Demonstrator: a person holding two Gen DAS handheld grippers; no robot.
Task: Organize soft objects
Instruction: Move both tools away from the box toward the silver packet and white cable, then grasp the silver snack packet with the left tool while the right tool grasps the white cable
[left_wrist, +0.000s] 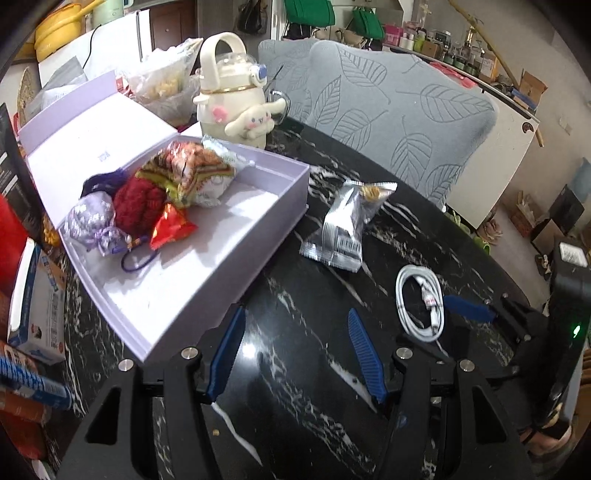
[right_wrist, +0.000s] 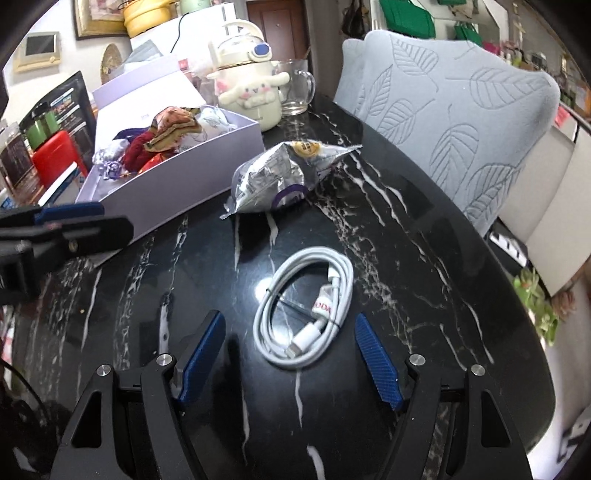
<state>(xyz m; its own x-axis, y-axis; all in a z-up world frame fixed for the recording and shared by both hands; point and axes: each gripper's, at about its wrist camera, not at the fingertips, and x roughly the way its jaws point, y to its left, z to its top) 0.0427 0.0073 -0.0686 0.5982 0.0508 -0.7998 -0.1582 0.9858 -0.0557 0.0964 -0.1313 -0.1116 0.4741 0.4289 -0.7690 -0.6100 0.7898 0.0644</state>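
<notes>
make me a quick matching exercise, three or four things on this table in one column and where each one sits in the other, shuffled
Things:
1. white coiled cable
2. silver snack bag
3. red knitted item
4. cream bottle with plush dog

Places:
A. inside the lilac box
B. standing upright behind the box's far corner
C. on the black marble table, between the right gripper's open jaws
D. lying on the table, between the box and the cable

Pairs: 1-C, 2-D, 3-A, 4-B
</notes>
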